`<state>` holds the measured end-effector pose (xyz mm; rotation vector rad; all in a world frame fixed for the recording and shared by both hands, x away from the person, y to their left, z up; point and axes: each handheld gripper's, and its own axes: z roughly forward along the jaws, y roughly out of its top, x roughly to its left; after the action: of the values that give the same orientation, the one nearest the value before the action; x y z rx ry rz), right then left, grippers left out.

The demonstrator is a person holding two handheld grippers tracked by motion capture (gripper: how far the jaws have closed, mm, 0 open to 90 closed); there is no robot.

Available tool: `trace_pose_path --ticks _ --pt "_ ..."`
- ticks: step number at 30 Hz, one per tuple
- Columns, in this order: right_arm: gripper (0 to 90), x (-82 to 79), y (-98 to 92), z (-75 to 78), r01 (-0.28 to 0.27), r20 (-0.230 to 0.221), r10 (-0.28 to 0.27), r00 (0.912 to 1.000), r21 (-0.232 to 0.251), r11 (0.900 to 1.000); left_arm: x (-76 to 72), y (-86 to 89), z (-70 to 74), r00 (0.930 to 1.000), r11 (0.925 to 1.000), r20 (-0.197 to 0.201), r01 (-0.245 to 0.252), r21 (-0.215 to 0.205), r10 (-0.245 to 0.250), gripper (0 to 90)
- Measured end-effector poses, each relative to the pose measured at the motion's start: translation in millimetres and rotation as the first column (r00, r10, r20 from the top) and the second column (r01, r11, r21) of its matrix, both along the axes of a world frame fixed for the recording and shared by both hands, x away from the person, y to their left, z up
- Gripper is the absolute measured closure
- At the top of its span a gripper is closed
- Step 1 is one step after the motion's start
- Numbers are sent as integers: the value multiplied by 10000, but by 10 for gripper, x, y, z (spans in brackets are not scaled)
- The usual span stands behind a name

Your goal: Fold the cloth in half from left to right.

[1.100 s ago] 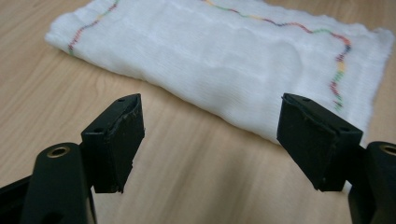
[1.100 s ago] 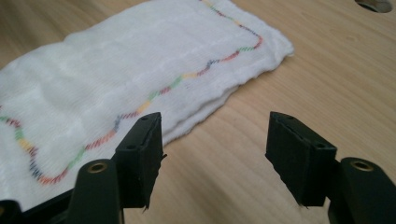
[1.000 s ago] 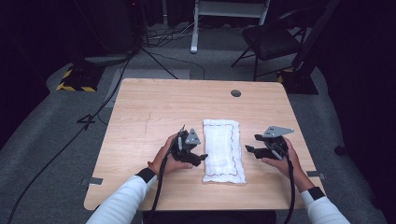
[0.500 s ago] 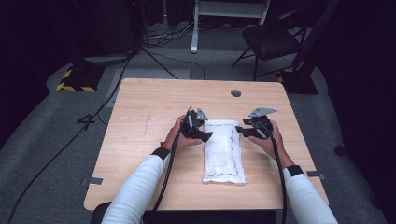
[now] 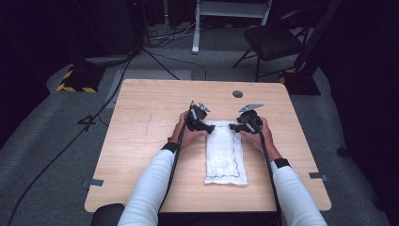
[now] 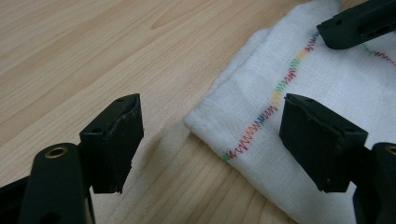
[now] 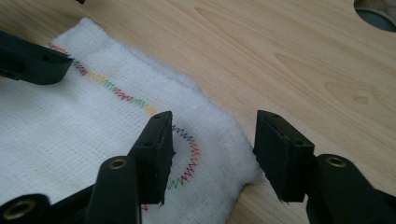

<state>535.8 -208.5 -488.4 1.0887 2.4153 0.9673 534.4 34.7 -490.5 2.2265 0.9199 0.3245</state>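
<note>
One folded white cloth (image 5: 225, 154) with multicoloured stitching lies at centre frame on one wooden table (image 5: 141, 141). Two grippers flank its upper corners: left gripper (image 5: 208, 127) spread wide, right gripper (image 5: 235, 127) spread, having just narrowed, straddling the corner without pinching it.

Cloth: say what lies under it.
The cloth lies flat on the wooden table. Bare wood shows around it. The wood beneath is covered, so whether anything lies there cannot be seen.
</note>
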Motion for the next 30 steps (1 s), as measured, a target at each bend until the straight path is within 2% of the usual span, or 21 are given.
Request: trace_pose_path --ticks 5,7,9,13,14,16,19,22,25,28,30 --pt "419 52 -69 -65 188 -211 -176 9996 574 9982 24 -20 -53 10000 9999 -88 2 133 -1 202" --pt "418 57 -76 -68 50 -173 -40 9998 558 9984 37 -23 -73 9997 9999 -202 -99 -31 99 191" --pt "458 48 -60 -58 -19 -200 28 9998 431 9991 45 -17 -78 9995 9999 -285 -128 -66 126 178" --pt "596 19 -30 -40 -173 -342 189 9992 480 9987 44 -13 -83 9998 10000 -175 35 -53 -36 183" --pt "626 15 -26 -39 -195 -369 214 9991 502 9985 29 -16 -66 9990 9992 -258 360 -154 -364 227" --pt "658 3 -16 -37 -210 -415 233 9989 546 9983 8 -41 -37 9965 9972 -376 736 -130 -740 392" --pt "735 -13 3 -30 -250 -485 278 9984 572 9981 -2 -53 -24 9946 9956 -465 921 -188 -929 529" --pt "784 -31 28 -21 -350 -399 367 9985 422 9985 0 -49 -26 9919 9931 -618 1083 -451 -1110 658" --pt "812 -40 55 -7 -408 -227 413 9989 211 9989 8 -56 -19 9898 9910 -624 1255 -457 -1282 748" --pt "831 -43 61 20 -452 13 452 9990 150 9989 17 -78 10 9934 9938 -298 1105 -158 -1109 776" --pt "836 -52 68 57 -425 268 421 9988 150 9990 33 -74 48 9947 9947 -36 1022 -121 -1023 783"
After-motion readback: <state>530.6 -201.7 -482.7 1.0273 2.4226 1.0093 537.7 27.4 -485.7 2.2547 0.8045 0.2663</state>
